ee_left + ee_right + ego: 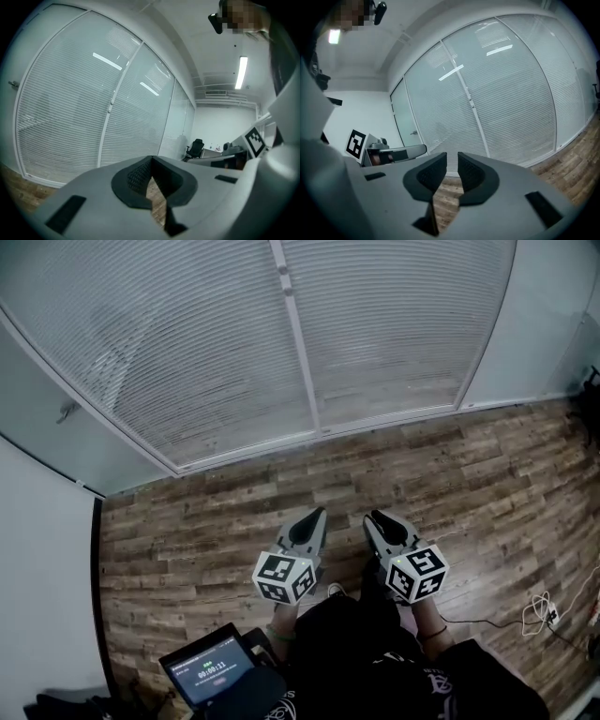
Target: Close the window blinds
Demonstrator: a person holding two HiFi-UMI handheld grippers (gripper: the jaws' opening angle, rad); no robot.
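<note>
The blinds (187,352) hang well ahead of both tongs. The left gripper (316,515) is clenched and empty; the right gripper (375,518) is slightly parted and empty. With no control spotted, pushing forward could ram the blinds.

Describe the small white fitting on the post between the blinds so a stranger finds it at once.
Find the glass wall covered by slatted blinds. A white upright post divides them; the fitting sits about halfway up it. Unlike the handle at far left, it lies between both panels.
</note>
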